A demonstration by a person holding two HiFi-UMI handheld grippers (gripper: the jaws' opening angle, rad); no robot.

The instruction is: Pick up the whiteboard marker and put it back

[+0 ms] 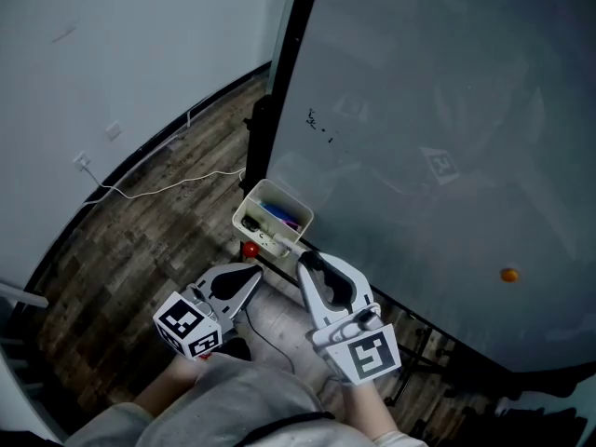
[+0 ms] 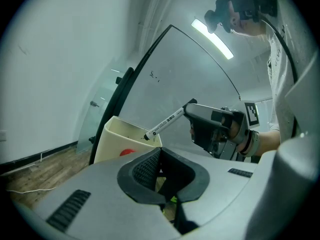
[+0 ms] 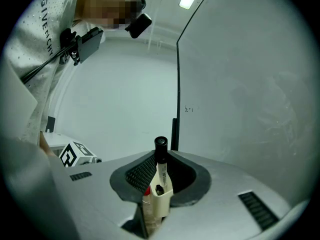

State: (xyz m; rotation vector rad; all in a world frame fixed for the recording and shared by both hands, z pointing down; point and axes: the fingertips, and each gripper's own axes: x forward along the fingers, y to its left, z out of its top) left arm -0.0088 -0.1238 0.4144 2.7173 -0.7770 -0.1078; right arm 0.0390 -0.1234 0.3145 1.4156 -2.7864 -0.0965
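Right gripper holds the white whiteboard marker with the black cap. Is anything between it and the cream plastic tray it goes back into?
Nothing visible blocks it. The whiteboard marker in the right gripper points its tip at the open top of the cream plastic tray. Blue pens already lie inside.

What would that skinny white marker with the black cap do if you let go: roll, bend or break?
The skinny white marker with the black cap is probably stiff, since it sticks straight out of the right gripper without sagging. Its round, slim body would likely roll on a flat surface. It seems light, because a pinch at one end holds it.
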